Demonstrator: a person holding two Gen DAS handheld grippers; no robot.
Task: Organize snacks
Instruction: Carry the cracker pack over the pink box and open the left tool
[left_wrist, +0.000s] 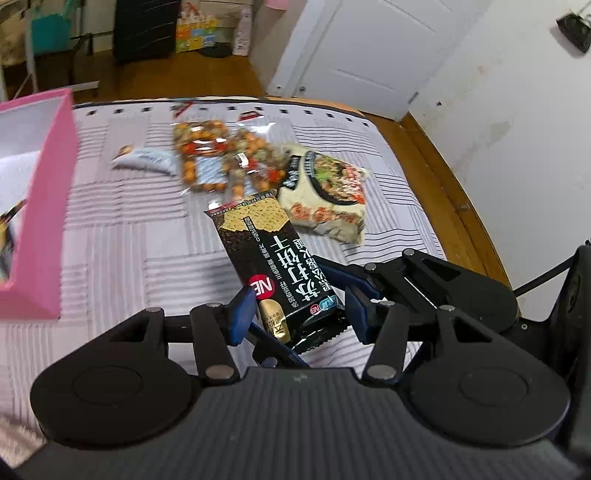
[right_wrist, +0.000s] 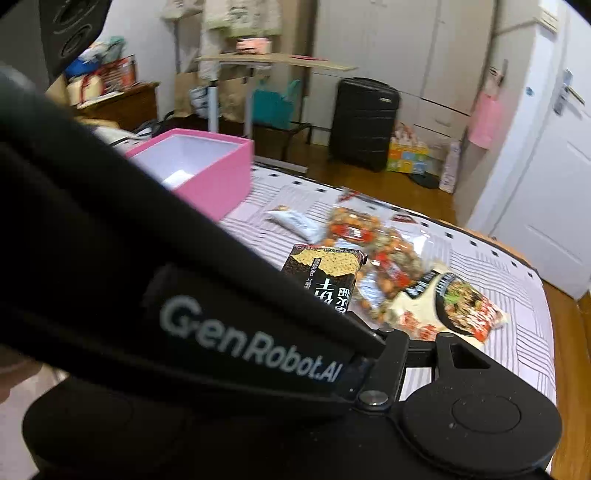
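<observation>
Gripping the black cracker packet (left_wrist: 271, 266), both grippers hold it above the bed (left_wrist: 129, 240).

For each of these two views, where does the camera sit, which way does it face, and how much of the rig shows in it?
Left wrist: sits behind the left gripper, looking down over the striped bed cover; its blue pads grip the black cracker packet, and the right gripper shows at right.
Right wrist: faces the open pink box and black suitcase; the left gripper's black body blocks most of it, hiding the right gripper's fingertips.
Shared: cracker packet, pink box, clear peanut bags, cream noodle packet.
</observation>
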